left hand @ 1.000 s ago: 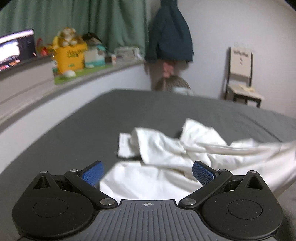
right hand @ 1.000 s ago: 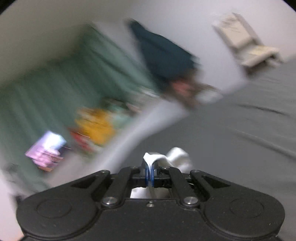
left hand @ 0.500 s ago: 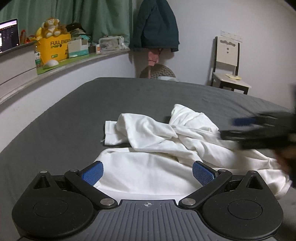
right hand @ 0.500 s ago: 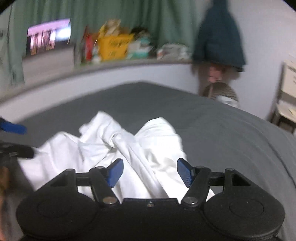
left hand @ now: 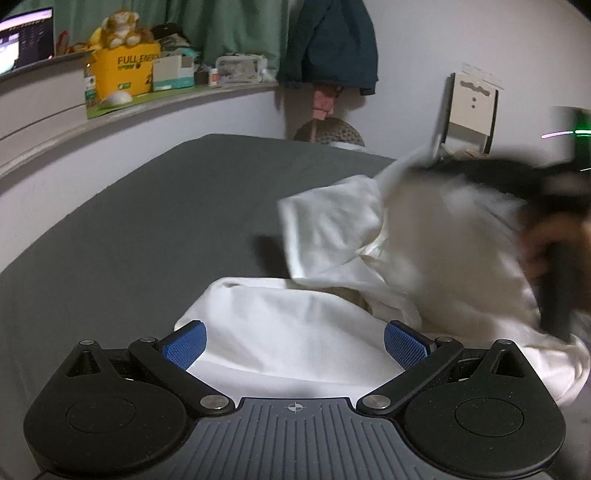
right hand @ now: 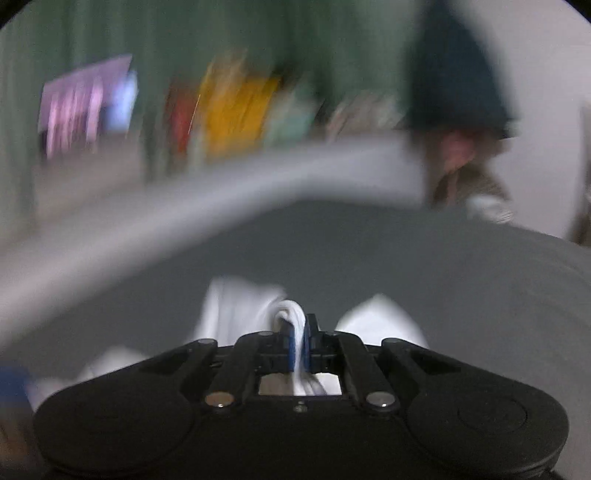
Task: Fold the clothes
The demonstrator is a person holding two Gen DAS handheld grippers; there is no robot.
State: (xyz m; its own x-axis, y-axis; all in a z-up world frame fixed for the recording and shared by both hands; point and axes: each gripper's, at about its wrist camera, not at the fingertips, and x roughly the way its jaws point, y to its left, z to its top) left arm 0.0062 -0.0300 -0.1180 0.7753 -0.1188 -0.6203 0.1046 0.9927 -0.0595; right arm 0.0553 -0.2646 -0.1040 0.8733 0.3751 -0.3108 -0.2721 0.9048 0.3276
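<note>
Now my right tool (right hand: pixel 300 341) is clamped on a bunched fold of the white garment (left hand: pixel 295 332), lifted at frame right over the grey bed (left hand: pixel 147 221); left tool (left hand: pixel 294 343) spread wide above its near edge.

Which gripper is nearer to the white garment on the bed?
Right. The right gripper is shut on a fold of the white garment, lifting it. The left gripper is open, with cloth between its fingers, not gripping.

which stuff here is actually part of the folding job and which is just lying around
Job: white garment on the grey bed; right gripper shut on a bunch of it; left gripper open over it.

Lying about: yellow box, stuffed toy, hanging dark jacket, chair.
</note>
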